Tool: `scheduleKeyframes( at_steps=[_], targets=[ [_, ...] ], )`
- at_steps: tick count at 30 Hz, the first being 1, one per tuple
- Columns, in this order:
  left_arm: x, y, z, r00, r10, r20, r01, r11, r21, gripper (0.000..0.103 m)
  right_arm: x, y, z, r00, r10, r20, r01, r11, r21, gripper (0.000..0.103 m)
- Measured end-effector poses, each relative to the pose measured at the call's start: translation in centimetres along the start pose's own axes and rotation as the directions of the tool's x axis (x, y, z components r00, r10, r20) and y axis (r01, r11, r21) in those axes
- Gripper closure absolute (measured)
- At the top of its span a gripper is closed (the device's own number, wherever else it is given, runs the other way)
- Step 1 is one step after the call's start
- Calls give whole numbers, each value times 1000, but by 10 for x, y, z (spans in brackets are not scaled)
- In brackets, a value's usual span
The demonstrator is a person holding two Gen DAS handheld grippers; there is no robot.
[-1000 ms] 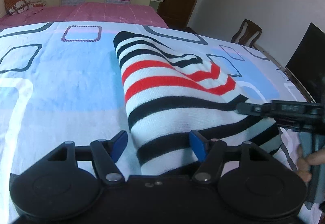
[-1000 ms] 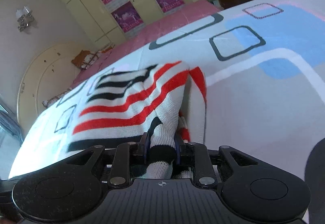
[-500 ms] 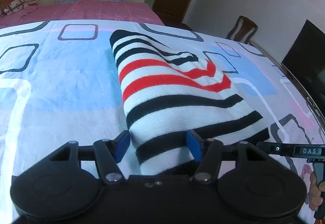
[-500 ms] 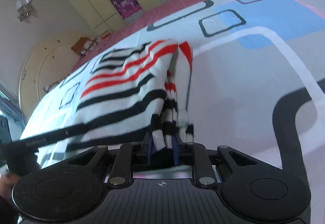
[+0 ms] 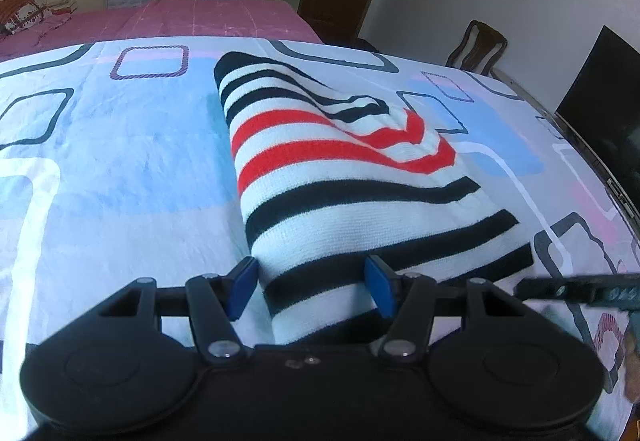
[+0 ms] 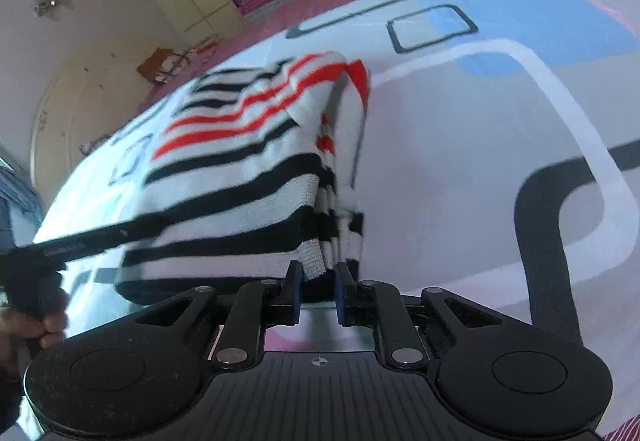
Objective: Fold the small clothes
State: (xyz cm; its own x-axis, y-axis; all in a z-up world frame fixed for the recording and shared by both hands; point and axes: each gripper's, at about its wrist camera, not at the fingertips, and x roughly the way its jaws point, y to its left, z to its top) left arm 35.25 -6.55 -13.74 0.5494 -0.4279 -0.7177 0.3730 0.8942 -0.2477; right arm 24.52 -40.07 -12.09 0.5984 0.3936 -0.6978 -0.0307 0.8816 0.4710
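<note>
Two views, taken in turn. From the left wrist, the left gripper [image 5: 311,287] stands wide, its blue pads either side of the near hem of the striped sweater [image 5: 352,177], which lies folded on the patterned bedsheet [image 5: 100,169]. To finish this fold well, I judge it should close only once the hem layers sit squarely between the pads. Compared with a second ago, the other tool has dropped from across the sweater to the lower right. From the right wrist, the right gripper [image 6: 316,291] is narrow, pinching the stacked edges of the sweater [image 6: 240,169]; it should keep the layers aligned. Its grip persists, though the cloth now lies stretched flatter.
</note>
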Motion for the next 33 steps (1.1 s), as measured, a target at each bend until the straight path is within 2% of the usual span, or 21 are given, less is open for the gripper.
scheduleKeyframes(
  at_steps=[2, 3, 7, 11, 19, 21, 22, 23, 28, 31, 33],
  targets=[
    [-1, -3, 3, 1000, 8, -4, -8, 1000, 11, 45, -8, 3, 7, 999, 4, 39, -3, 1000, -6, 48],
    [-2, -5, 4, 1000, 14, 0, -14, 1000, 19, 46, -11, 6, 11, 998, 5, 63, -4, 1000, -13, 45],
    [-11, -11, 13, 999, 22, 33, -23, 999, 43, 46, -8, 11, 32, 995, 0, 95, 3, 1000, -29, 45],
    [-15, -13, 26, 997, 27, 67, -31, 998, 50, 43, 6, 6, 56, 994, 12, 106, -14, 1000, 19, 45],
    [0, -5, 53, 995, 53, 86, -56, 998, 41, 42, 45, 6, 98, 995, 22, 101, -28, 998, 62, 45],
    [5, 3, 59, 994, 59, 88, -61, 998, 23, 42, 55, 7, 105, 995, 18, 97, -24, 998, 55, 39],
    [8, 6, 63, 994, 62, 89, -63, 998, 10, 42, 59, 7, 108, 995, 13, 99, -18, 998, 53, 31],
    [11, 11, 66, 994, 64, 89, -64, 998, -4, 42, 63, 7, 112, 995, 6, 104, -11, 999, 50, 29],
    [30, 27, 79, 995, 61, 75, -56, 997, -60, 42, 85, 3, 123, 995, -16, 96, 11, 999, 48, 29],
    [41, 34, 81, 997, 45, 65, -39, 996, -84, 43, 100, 1, 128, 997, 5, 80, -9, 999, 50, 29],
    [49, 36, 82, 998, 36, 61, -30, 995, -92, 45, 109, 0, 130, 997, 4, 75, -8, 999, 53, 40]
  ],
)
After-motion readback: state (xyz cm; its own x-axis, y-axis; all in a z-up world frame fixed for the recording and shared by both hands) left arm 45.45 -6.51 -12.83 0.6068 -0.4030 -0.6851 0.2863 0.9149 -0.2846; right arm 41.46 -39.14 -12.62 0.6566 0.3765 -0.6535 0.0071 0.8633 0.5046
